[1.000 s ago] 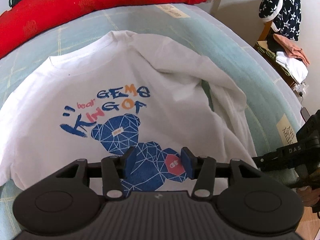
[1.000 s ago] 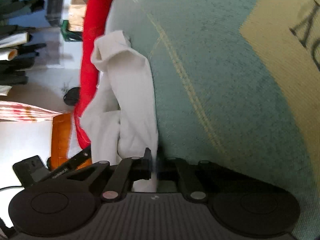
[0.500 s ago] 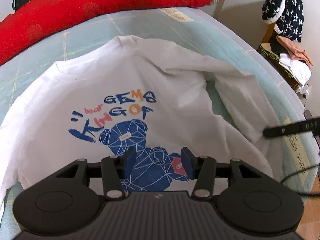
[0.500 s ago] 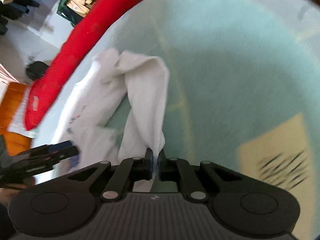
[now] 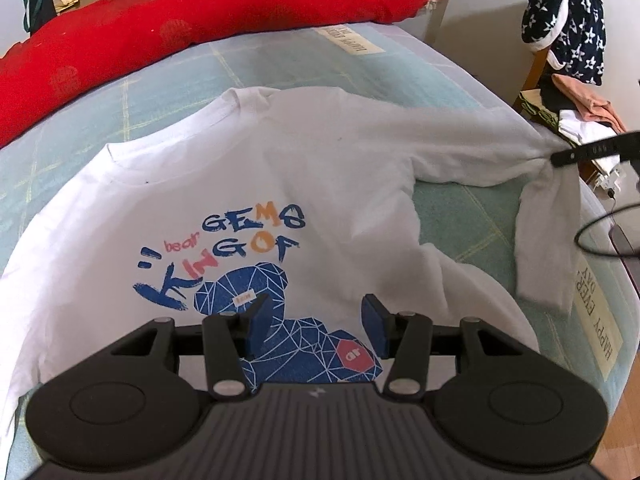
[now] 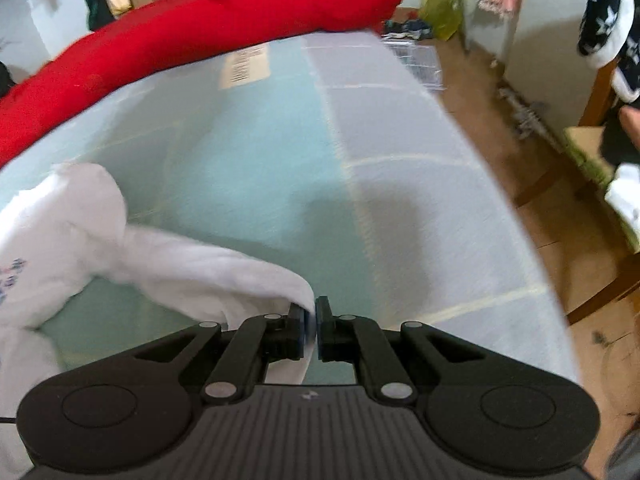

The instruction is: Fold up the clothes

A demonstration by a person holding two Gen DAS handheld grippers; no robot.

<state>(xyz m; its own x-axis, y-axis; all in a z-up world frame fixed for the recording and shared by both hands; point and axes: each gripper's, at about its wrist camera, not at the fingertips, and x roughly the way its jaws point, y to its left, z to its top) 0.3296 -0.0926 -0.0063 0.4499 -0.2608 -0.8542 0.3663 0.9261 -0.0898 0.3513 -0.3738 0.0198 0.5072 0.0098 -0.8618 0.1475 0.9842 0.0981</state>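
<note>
A white T-shirt [image 5: 248,168] with a blue bear print lies face up on the pale green bed [image 5: 280,60]. My left gripper [image 5: 314,320] hovers open over the print near the hem, nothing between its blue pads. My right gripper [image 6: 312,320] is shut on the end of the shirt's right sleeve [image 6: 224,276] and holds it lifted off the bed. In the left wrist view that sleeve [image 5: 472,140] stretches out to the right, pinched at the black right gripper [image 5: 556,156], with its cuff hanging down.
A red quilt [image 5: 180,28] runs along the far side of the bed. A chair with a star-patterned dark garment [image 5: 568,20] and folded clothes [image 5: 588,128] stands at the right. Wooden floor [image 6: 532,184] lies beyond the bed's right edge. A black cable [image 5: 600,236] loops at the right.
My right gripper has risen and swung out to the right, pulling the crumpled sleeve straight away from the shirt's body. The left gripper has stayed put, still open.
</note>
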